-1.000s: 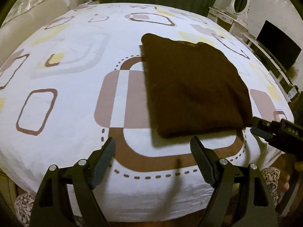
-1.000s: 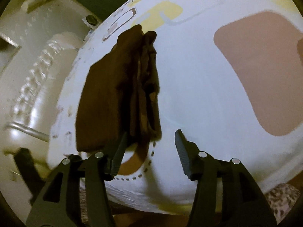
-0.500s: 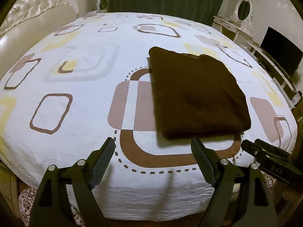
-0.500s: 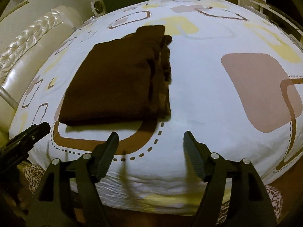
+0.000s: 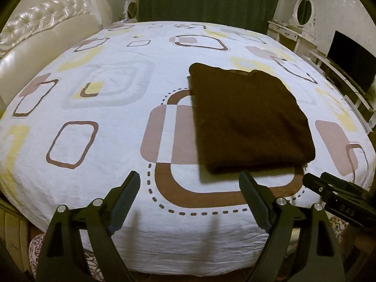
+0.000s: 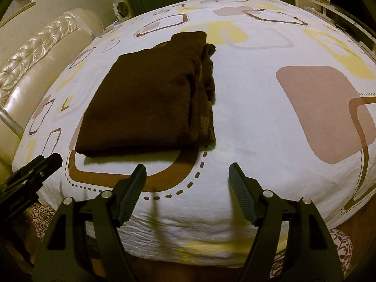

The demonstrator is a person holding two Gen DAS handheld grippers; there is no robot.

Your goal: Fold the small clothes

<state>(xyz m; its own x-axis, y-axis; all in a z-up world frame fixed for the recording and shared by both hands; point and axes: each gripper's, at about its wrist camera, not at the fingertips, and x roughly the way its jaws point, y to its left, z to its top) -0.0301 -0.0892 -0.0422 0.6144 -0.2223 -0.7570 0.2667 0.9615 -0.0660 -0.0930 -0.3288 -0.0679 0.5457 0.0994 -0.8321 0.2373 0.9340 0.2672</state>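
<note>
A dark brown garment (image 5: 249, 119) lies folded into a flat rectangle on the patterned white bed sheet (image 5: 105, 117). In the right wrist view the garment (image 6: 145, 103) shows stacked layered edges along its right side. My left gripper (image 5: 190, 181) is open and empty, hovering over the bed's front edge, short of the garment's near edge. My right gripper (image 6: 186, 172) is open and empty, also short of the near edge. The right gripper shows at the right edge of the left wrist view (image 5: 338, 197); the left gripper shows at the left of the right wrist view (image 6: 30, 171).
A tufted cream headboard (image 5: 47, 28) runs along the left. Dark green curtains (image 5: 209, 0) hang behind the bed. A white dresser with an oval mirror (image 5: 303, 11) and a dark screen (image 5: 350, 70) stand to the right. Patterned floor (image 6: 338, 239) shows below the bed's edge.
Both grippers have drawn back and risen from the garment. The right gripper, which was low at the garment's corner, now hovers level before the bed edge. The garment stays folded.
</note>
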